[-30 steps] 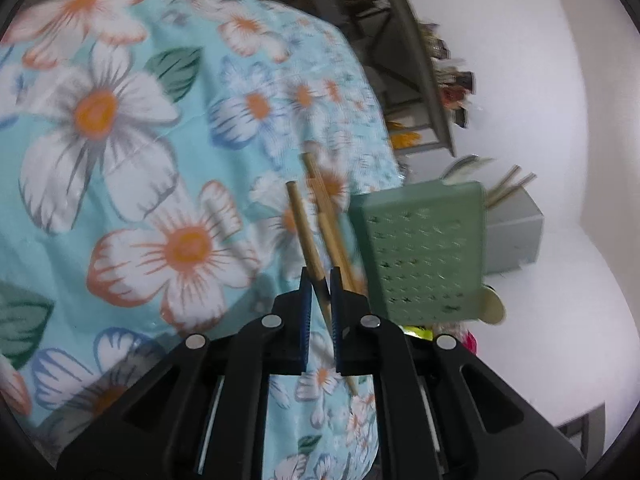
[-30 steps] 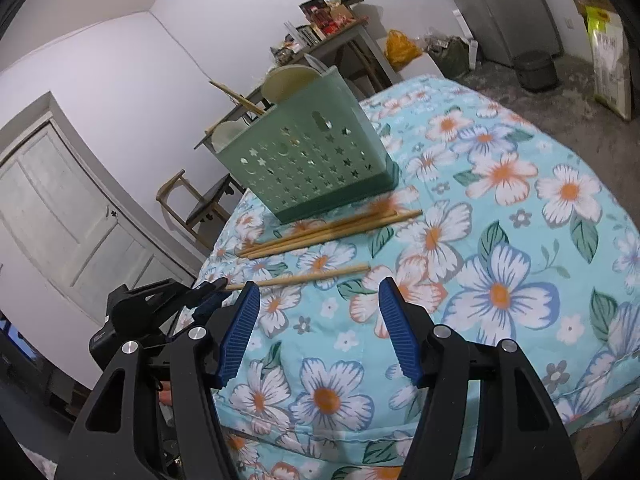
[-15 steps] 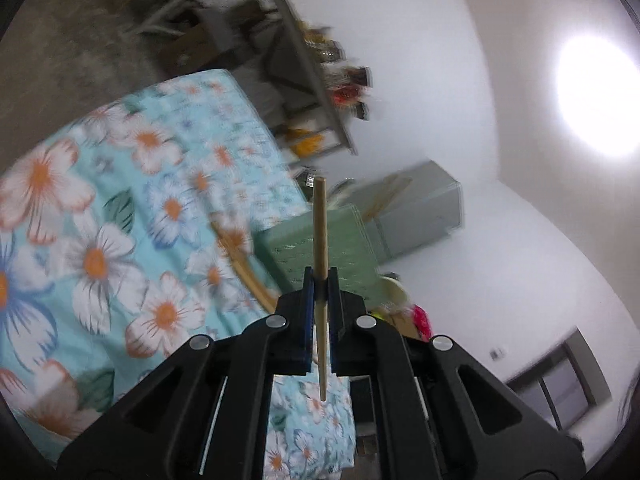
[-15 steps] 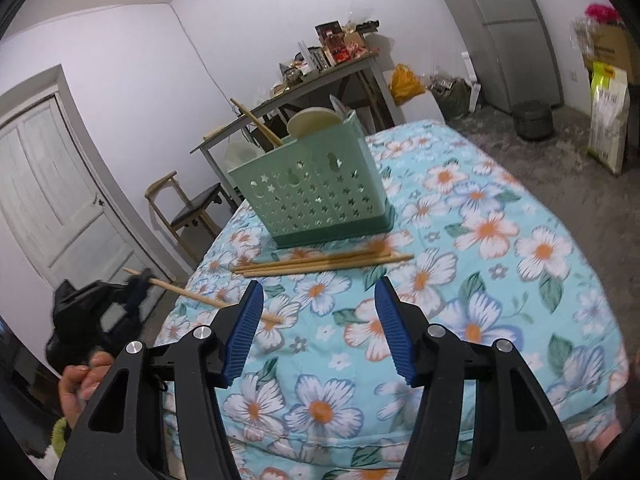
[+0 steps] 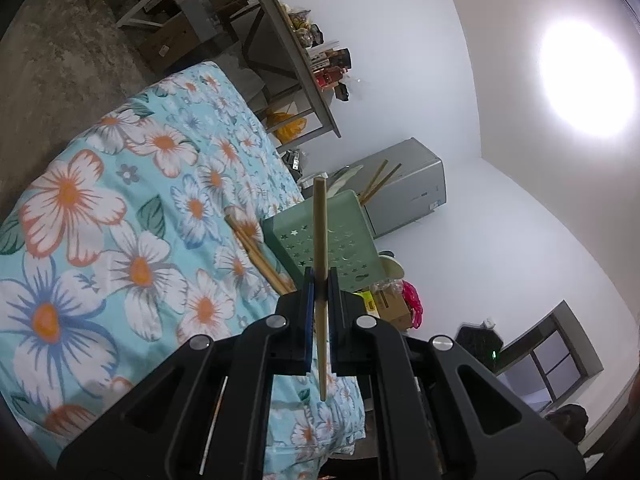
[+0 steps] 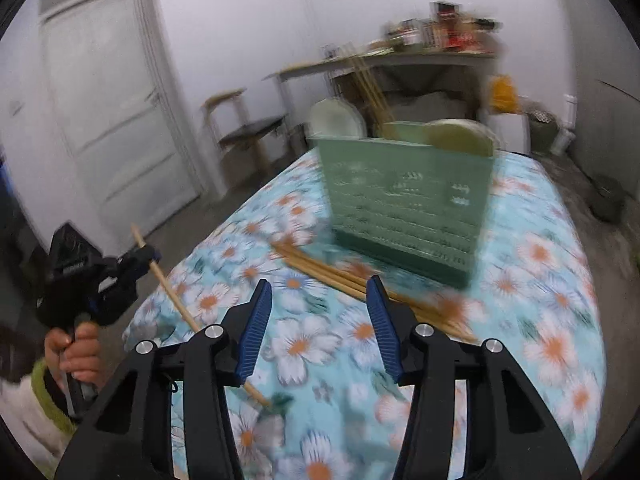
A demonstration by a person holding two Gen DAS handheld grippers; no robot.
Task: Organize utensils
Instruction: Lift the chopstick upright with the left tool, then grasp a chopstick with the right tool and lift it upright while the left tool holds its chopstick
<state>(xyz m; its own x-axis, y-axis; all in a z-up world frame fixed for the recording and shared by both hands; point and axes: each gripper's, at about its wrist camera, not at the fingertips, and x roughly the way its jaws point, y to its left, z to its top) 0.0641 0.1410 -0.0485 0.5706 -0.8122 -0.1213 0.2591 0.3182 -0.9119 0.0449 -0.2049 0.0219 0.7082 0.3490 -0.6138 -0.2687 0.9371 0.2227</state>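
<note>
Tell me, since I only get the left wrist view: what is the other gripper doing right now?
Observer: The right gripper is open and holds nothing; it hangs over the flowered tablecloth.
Operator: My stick fills my view. Does it touch the table?
Observer: From the right wrist view, the left gripper is off the table's near corner, and the chopstick it holds slants down over the cloth; whether the tip touches is hidden behind the right gripper.
Operator: Are there more sticks lying about?
Observer: Yes, a bundle of chopsticks lies on the cloth just in front of the green basket, running past the right gripper's fingers.
</note>
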